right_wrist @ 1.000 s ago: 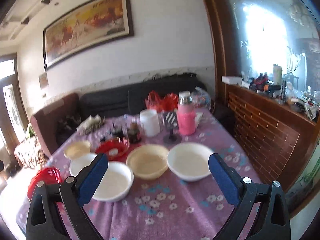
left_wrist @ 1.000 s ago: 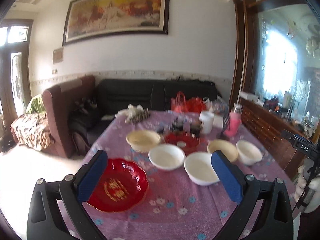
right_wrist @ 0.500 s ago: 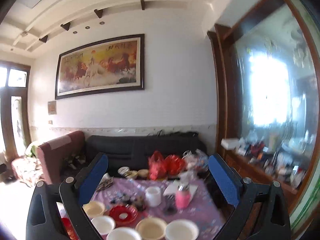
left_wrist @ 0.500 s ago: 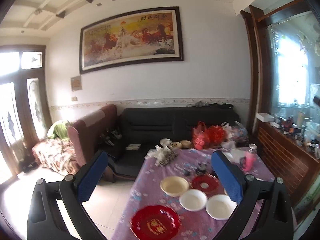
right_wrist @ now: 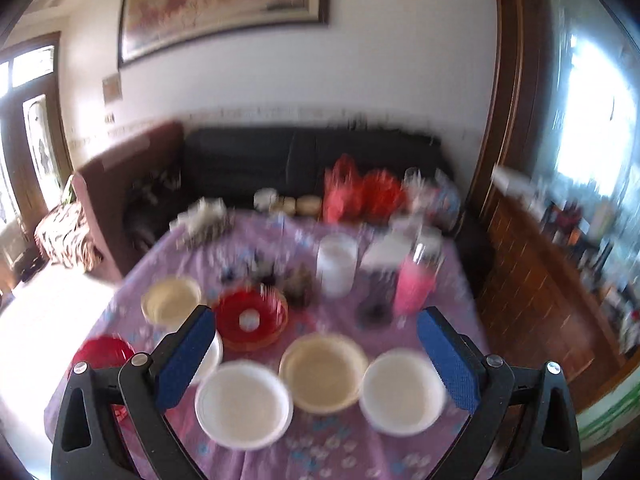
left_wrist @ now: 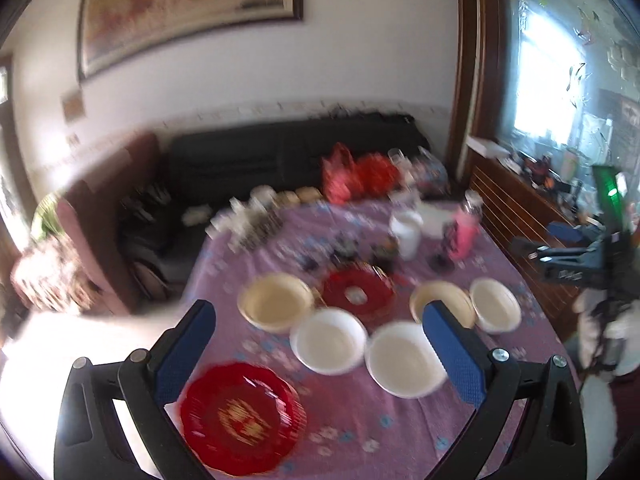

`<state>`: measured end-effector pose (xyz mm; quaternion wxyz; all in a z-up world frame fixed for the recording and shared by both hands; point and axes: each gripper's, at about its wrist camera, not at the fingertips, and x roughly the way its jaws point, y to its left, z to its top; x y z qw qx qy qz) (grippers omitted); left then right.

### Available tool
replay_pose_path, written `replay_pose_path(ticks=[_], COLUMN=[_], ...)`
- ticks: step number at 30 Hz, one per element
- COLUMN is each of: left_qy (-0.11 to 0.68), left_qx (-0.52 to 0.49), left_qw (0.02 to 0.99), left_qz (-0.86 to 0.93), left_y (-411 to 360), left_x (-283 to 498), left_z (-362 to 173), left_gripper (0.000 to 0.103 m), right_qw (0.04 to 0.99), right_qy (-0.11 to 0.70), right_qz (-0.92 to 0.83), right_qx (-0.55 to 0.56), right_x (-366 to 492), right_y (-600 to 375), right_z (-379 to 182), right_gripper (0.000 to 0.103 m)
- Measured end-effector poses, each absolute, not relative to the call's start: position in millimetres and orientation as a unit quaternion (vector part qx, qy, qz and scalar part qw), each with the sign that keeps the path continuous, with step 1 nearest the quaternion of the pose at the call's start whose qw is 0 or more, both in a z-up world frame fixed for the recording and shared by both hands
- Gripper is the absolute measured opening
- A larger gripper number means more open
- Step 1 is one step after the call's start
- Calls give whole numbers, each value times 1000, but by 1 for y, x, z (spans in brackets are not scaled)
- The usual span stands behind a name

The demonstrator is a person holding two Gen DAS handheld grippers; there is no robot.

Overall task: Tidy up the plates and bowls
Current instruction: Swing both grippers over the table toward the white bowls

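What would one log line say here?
left gripper: open, empty | right gripper: open, empty | bowls: unstacked on table
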<state>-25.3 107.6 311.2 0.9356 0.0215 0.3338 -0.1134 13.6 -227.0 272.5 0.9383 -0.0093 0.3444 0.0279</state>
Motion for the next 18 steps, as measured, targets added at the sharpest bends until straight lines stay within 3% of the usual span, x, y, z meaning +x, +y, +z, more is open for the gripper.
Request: replay_pose_path(ticks=[7, 11, 18], left_qy=[447, 487, 522], left_qx=[-85, -123, -143], left_qw=[887, 862, 840], left_qz=[-82, -66, -50], left_y=[141, 156, 163], left_x=[58, 95, 125], left_z=[180, 132, 91], left_gripper=[103, 98, 97], right_qw=[883, 863, 844], right_qy=[454, 480, 510], right_qz=[71, 100, 129], right_qx=[94, 123, 101], right_x=[76, 112, 145], right_y=[-247, -220, -163], right_z=[134, 102, 63], right_gripper=[90, 88, 88])
